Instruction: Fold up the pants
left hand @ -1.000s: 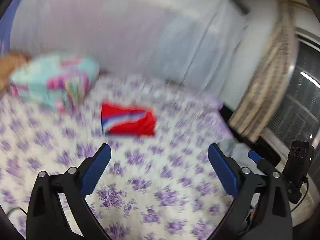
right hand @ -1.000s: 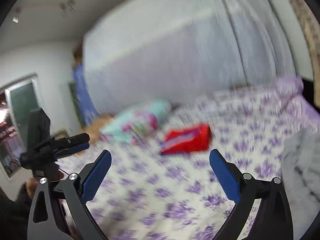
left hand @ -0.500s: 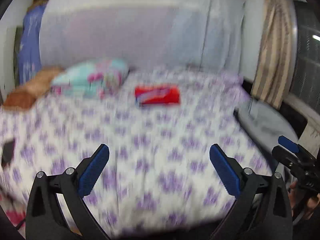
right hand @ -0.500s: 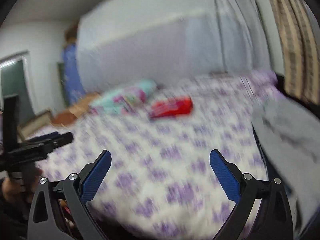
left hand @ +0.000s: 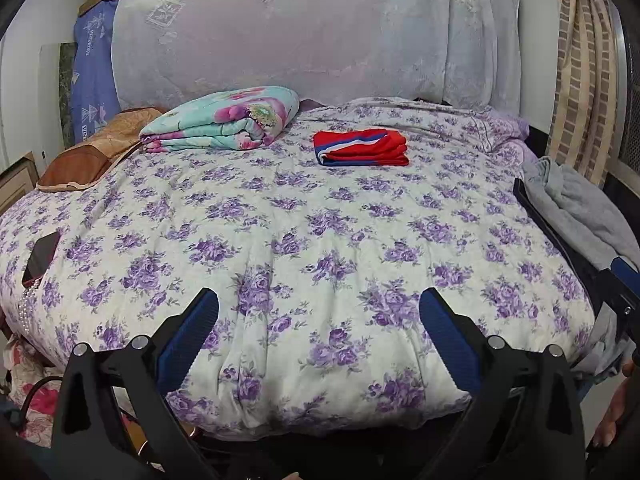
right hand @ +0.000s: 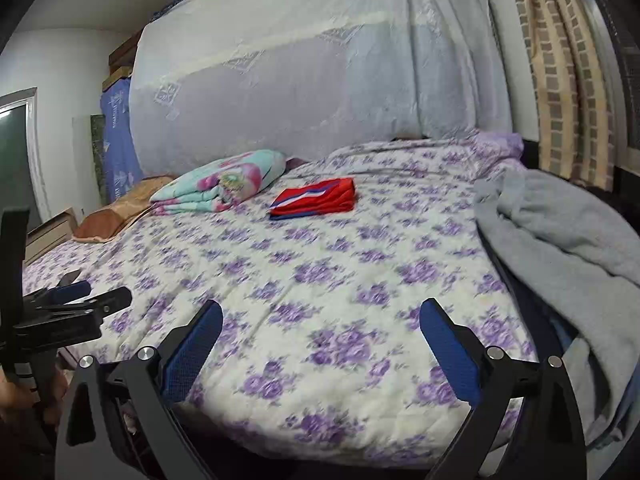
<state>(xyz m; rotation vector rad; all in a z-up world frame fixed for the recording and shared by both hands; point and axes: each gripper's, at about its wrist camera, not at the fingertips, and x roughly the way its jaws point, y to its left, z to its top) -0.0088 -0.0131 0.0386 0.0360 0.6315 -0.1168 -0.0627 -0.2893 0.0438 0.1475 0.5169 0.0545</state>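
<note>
The red pants with blue and white stripes [left hand: 362,147] lie folded in a neat stack at the far middle of the bed; they also show in the right wrist view [right hand: 316,199]. My left gripper [left hand: 319,312] is open and empty, held over the bed's near edge, far from the pants. My right gripper [right hand: 321,325] is open and empty, also at the near edge. The left gripper shows at the left edge of the right wrist view [right hand: 68,304].
The bed has a purple-flowered quilt [left hand: 304,240]. A folded floral blanket [left hand: 224,120] and a brown pillow [left hand: 100,148] lie at the far left. A grey blanket [right hand: 560,232] hangs at the right side. A dark phone [left hand: 42,256] lies at the left edge.
Both grippers have pulled back from the bed, so the folded pants look smaller and farther away. Both stay open and empty.
</note>
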